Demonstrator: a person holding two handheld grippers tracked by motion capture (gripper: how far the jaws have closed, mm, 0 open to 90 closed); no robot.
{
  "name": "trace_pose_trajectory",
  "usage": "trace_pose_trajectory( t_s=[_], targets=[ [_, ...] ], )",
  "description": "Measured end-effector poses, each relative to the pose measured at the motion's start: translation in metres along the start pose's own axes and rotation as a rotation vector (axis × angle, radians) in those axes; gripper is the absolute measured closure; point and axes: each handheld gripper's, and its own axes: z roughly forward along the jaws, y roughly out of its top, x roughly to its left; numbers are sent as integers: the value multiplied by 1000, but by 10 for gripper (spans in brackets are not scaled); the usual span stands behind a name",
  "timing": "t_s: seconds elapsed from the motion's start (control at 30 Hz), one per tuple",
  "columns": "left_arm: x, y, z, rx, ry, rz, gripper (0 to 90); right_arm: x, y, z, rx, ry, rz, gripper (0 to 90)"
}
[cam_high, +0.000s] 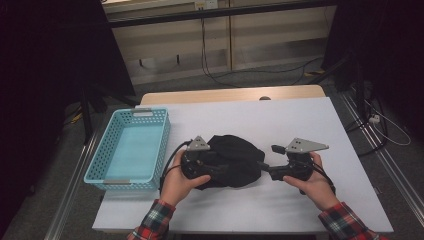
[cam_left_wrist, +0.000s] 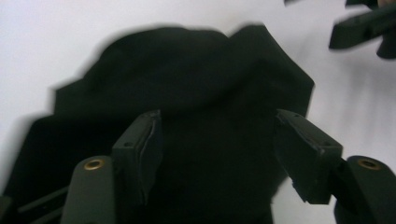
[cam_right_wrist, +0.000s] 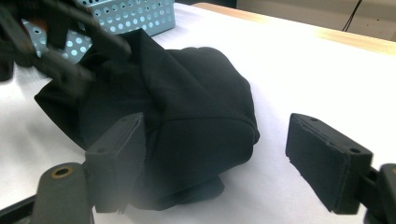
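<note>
A crumpled black cloth (cam_high: 235, 152) lies in a heap at the middle of the white table (cam_high: 285, 117). My left gripper (cam_high: 220, 168) rests against the cloth's left side, its jaws open and spread over the dark fabric (cam_left_wrist: 201, 79) without pinching it. My right gripper (cam_high: 265, 169) sits at the cloth's right edge, also open. In the right gripper view the cloth (cam_right_wrist: 196, 93) bulges in front of the left jaw, with bare table before the right jaw. The other gripper (cam_right_wrist: 60, 42) is a blur at the far side of the heap.
A light blue perforated basket (cam_high: 131, 150) stands empty at the table's left edge. The table's far wooden edge (cam_high: 235, 94) lies beyond. Cables run on the floor at the back. Both of the person's forearms wear red plaid sleeves (cam_high: 345, 222).
</note>
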Motion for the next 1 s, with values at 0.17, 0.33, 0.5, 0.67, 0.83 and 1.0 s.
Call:
trace_pose_trajectory(
  t_s=[0.17, 0.33, 0.5, 0.67, 0.83, 1.0],
  targets=[
    [-7, -7, 16, 66, -49, 37, 486, -1, -1, 0, 3, 0, 3, 202],
    [-11, -13, 26, 105, -79, 65, 599, -2, -1, 0, 7, -3, 3, 202],
    [-12, -15, 29, 147, -98, 50, 726, -1, -2, 1, 16, -4, 3, 202],
    [-14, -10, 27, 165, -113, 31, 875, -2, -3, 1, 23, -5, 3, 202],
    [-10, 0, 11, 92, -110, 21, 879, -3, -3, 1, 21, -6, 3, 205],
    [4, 7, -12, 11, -73, -24, 883, -2, -3, 2, 25, -6, -2, 206]
  ],
)
